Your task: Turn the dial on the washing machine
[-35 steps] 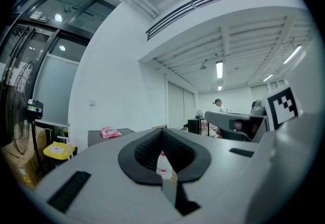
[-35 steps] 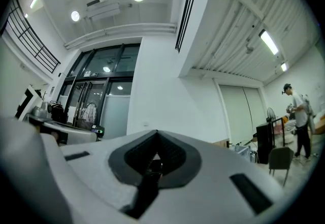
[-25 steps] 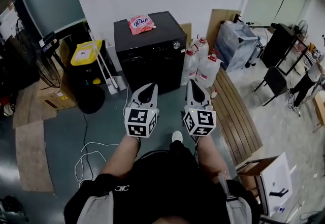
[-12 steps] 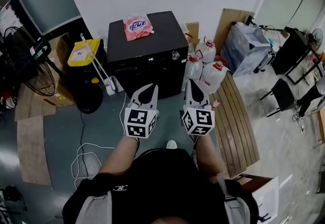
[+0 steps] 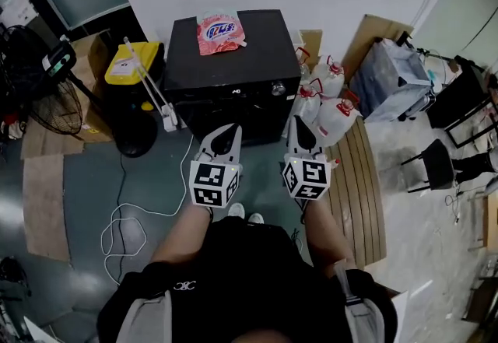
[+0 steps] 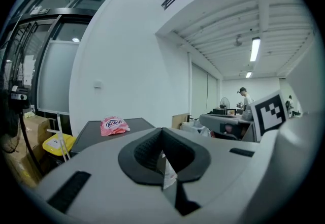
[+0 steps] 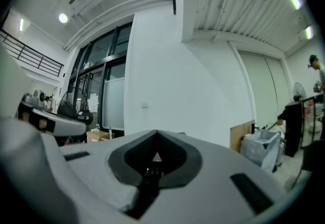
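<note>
A: Where is the dial (image 5: 278, 89) found?

B: It is set at the right end of the washer's (image 5: 226, 61) front panel, just under the top edge. The washer is stood on the floor against the far wall, with a pink bag (image 5: 220, 31) laid on its lid and jugs (image 5: 334, 110) crowded at its right.

A: How are the grippers held?

B: Both are held low and side by side in front of the person, pointed toward the washer. The left gripper (image 5: 231, 129) is closed, its fingers brought together with nothing gripped. Only a pale sliver of background is seen through their notch in the left gripper view. The right gripper (image 5: 296, 122) is likewise closed on nothing.

A: Why are they kept that way?

B: The step is judged to be the approach. Nothing has to be held yet, so the fingers are carried shut and aimed at the washer front.

A: And the dial relative to the fingers?

B: It lies beyond both pairs and is not touched. It is nearer the right fingers, a little farther off and slightly left of their tips. From the left fingers it is off to the far right. The right gripper is judged the better placed, and its fingers would have to be opened before the dial can be clasped.
</note>
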A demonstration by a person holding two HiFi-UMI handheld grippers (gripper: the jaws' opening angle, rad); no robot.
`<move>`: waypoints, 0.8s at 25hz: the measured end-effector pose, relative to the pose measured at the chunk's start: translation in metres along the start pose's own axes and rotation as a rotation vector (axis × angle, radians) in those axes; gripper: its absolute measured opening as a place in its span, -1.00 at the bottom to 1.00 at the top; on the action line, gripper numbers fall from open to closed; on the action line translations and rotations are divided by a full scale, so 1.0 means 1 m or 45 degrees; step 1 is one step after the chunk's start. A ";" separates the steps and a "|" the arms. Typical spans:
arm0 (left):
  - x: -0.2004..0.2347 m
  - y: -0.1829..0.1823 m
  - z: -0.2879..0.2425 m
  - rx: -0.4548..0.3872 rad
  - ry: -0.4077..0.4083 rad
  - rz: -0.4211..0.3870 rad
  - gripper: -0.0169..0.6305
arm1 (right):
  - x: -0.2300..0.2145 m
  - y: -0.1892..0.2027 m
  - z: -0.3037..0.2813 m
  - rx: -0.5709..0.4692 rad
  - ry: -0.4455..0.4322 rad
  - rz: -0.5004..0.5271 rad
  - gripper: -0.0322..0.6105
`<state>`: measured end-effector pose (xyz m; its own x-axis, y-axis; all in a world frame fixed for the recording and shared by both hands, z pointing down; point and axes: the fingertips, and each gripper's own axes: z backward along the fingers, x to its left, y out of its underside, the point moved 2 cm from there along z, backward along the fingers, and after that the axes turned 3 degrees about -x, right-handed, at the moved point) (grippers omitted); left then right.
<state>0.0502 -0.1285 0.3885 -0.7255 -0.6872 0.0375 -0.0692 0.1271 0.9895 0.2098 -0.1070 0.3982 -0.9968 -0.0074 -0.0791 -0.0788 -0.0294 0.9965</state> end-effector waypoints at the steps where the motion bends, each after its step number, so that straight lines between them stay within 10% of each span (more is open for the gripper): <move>1: 0.006 0.002 -0.002 0.005 -0.008 0.006 -0.96 | 0.001 0.005 -0.007 0.011 -0.003 0.028 -0.90; 20: 0.090 0.024 -0.051 0.059 -0.140 0.082 -0.96 | -0.017 0.124 -0.145 0.343 -0.123 0.799 0.02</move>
<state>0.0176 -0.2238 0.4223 -0.8001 -0.5941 0.0829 -0.0495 0.2032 0.9779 0.2183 -0.2558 0.5188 -0.8502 0.1479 0.5053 0.5261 0.2009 0.8264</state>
